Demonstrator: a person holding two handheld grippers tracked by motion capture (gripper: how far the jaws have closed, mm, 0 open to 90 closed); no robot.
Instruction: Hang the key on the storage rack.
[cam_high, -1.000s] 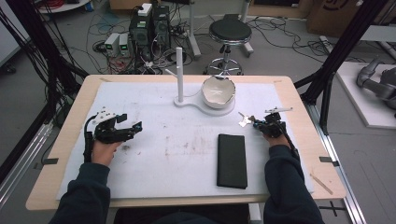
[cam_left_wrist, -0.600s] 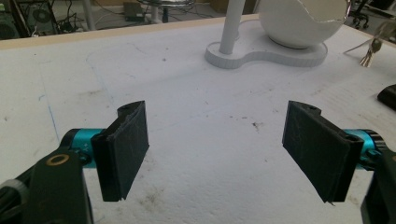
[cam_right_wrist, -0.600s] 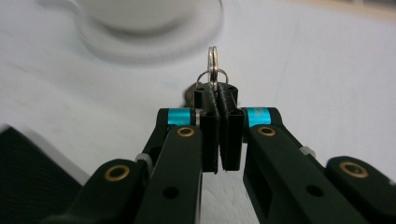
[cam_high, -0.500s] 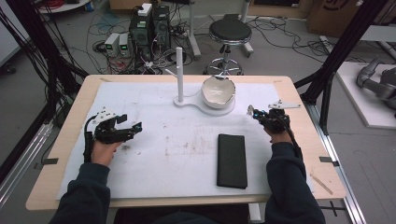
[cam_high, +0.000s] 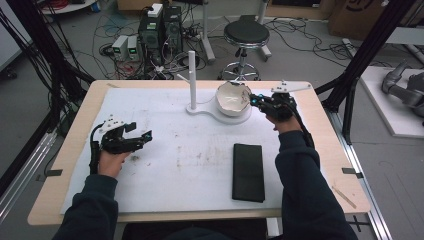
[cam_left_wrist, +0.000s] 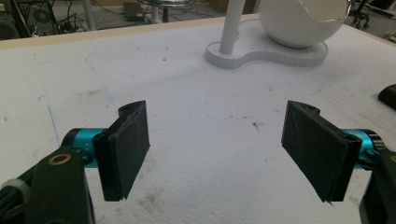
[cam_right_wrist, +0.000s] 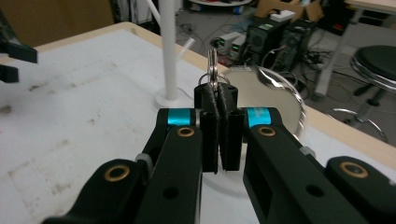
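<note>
My right gripper (cam_high: 252, 100) hangs above the table at the right rim of the white bowl (cam_high: 231, 98), its jaws shut on a small silver key on a ring (cam_right_wrist: 212, 65) that sticks up between the pads. The bowl sits on a white stand base (cam_high: 200, 109) with an upright white post (cam_high: 192, 75). Over the white mat at the left, my left gripper (cam_high: 142, 137) rests with its jaws wide apart (cam_left_wrist: 215, 140). They have just closed a little, and nothing is between them.
A flat black rectangular case (cam_high: 248, 171) lies on the white mat (cam_high: 175, 165) in front of the bowl, toward the right. The wooden table edge (cam_high: 330, 150) runs close to my right forearm. Computers, cables and a stool stand on the floor beyond the table.
My right gripper has risen and moved left and away, from the mat's right side up to the bowl's rim, with the key in it. The left hand has kept still.
</note>
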